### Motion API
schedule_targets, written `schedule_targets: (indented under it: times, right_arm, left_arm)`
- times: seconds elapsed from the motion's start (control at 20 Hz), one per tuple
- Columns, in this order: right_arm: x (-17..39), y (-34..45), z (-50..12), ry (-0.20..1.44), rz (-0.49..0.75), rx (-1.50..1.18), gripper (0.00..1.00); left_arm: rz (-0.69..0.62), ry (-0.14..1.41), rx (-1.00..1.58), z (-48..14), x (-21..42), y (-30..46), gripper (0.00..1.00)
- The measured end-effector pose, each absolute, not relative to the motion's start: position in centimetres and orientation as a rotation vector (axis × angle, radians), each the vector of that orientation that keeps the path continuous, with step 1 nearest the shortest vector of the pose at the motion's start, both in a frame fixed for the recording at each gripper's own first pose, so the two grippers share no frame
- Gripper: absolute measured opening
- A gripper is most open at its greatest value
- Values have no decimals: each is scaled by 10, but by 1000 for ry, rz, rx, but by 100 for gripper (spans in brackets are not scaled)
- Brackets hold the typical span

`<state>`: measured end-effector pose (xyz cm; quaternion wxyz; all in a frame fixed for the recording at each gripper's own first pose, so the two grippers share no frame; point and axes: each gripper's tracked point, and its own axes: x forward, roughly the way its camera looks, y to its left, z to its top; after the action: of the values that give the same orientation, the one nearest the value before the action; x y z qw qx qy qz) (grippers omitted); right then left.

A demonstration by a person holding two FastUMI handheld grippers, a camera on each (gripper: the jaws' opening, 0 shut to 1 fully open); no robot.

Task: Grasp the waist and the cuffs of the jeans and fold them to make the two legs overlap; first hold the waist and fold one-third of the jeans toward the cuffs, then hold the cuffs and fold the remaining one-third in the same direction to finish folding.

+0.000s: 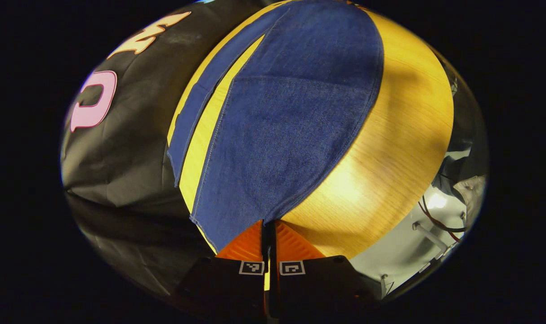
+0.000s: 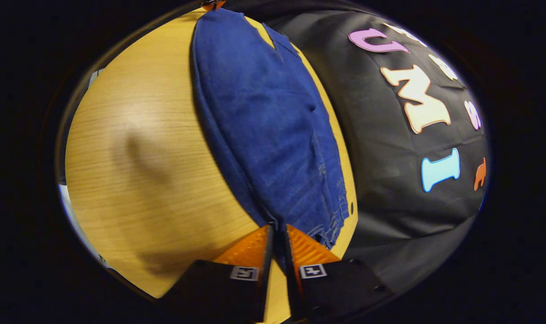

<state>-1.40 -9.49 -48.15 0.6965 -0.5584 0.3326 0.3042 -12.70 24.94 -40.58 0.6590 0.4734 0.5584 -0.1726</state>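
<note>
Left tool (image 1: 269,225): clenched on a near corner of the jeans (image 1: 282,126).
Right tool (image 2: 277,227): clenched on the jeans' (image 2: 264,117) near edge.
Jeans: spread flat on the worktop (image 1: 390,148), stretching away from both tools.
Worktop: pale wood grain, shadowed beside the jeans.
Beyond the jeans: black cloth wall (image 2: 390,157).
Hard to make out: whether each tool held waist or cuff.

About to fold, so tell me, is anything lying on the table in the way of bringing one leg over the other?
Nothing visible. Both tools, left and right, pinch the jeans at their edges, and the table beside is bare wood.
</note>
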Motion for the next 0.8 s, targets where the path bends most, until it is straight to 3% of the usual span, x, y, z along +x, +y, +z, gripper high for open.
schedule_targets:
  times: [0.05,0.2,0.35,0.8]
  right_arm:
    - [-9,-97,-479,756,658,-1221,1]
    - [-7,-101,-473,809,573,-1049,4]
    - [10,-92,-442,741,498,-953,3]
    - [99,-78,-370,600,232,-684,3]
  left_arm:
    - [-369,1271,1057,-406,-125,250,0]
    - [-281,1314,942,-404,-122,248,0]
    - [-179,1327,861,-390,-110,249,0]
    - [-5,1150,854,-315,15,257,0]
